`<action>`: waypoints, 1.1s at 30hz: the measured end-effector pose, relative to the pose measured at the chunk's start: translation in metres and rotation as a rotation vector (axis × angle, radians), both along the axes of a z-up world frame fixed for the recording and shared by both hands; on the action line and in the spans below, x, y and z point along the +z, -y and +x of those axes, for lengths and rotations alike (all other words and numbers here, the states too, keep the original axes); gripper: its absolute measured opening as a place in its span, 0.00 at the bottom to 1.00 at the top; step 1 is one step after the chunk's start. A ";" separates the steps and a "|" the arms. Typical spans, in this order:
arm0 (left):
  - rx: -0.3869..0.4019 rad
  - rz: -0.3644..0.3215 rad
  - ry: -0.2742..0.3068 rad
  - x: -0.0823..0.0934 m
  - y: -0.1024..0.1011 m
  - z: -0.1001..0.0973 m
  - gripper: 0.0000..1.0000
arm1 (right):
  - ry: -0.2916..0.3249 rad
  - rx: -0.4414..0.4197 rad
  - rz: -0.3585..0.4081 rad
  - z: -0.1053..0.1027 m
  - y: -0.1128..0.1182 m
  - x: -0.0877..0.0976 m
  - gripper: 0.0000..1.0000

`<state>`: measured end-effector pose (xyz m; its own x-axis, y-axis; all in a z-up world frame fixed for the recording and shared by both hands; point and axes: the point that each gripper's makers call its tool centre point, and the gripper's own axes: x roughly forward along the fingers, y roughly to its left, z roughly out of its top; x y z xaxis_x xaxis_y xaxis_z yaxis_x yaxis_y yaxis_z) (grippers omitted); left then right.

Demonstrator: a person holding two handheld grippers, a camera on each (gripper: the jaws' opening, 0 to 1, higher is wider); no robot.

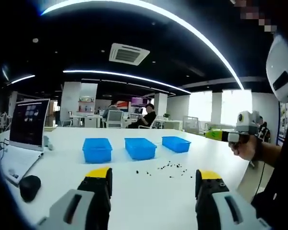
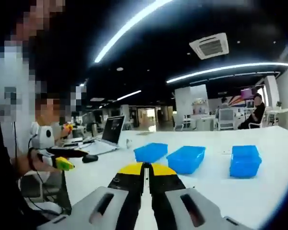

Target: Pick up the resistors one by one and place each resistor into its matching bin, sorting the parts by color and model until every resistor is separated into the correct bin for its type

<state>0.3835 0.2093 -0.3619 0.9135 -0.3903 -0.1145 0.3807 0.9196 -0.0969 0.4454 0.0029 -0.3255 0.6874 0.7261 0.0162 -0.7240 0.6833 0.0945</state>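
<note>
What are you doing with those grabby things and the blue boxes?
A person holds a gripper in each hand over a white table. The left gripper is open and empty; the right gripper is shut, with nothing visible between its jaws. Three blue bins sit in a row, and tiny dark resistors lie scattered in front of them. Sorting hasn't visibly begun. A laptop and mouse sit to one side.

The left gripper [image 1: 153, 184], black with yellow tips, is held level with jaws wide apart. The matching right gripper [image 2: 145, 168] has its jaws pressed together, empty.
</note>
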 end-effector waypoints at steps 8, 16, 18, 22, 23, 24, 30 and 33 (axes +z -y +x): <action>-0.009 -0.001 0.007 0.003 0.005 -0.004 0.71 | 0.026 0.008 -0.004 -0.003 0.001 0.012 0.07; 0.013 -0.008 0.003 0.001 -0.001 -0.009 0.71 | 0.050 0.085 -0.007 0.017 -0.035 0.022 0.07; 0.019 -0.011 0.003 0.001 -0.003 -0.010 0.71 | 0.053 0.114 -0.012 0.027 -0.050 0.024 0.07; 0.035 -0.016 0.007 0.001 -0.008 -0.012 0.71 | 0.046 0.172 -0.008 0.057 -0.090 0.032 0.07; 0.039 -0.018 0.007 0.001 -0.009 -0.012 0.71 | 0.039 0.182 -0.001 0.065 -0.099 0.034 0.07; 0.043 -0.019 0.008 0.001 -0.010 -0.012 0.71 | 0.035 0.197 0.006 0.073 -0.110 0.038 0.07; 0.062 -0.023 0.015 0.004 -0.017 -0.013 0.71 | 0.073 0.239 -0.034 0.123 -0.169 0.051 0.07; 0.072 -0.022 0.018 0.005 -0.020 -0.014 0.71 | 0.080 0.241 -0.066 0.150 -0.199 0.050 0.07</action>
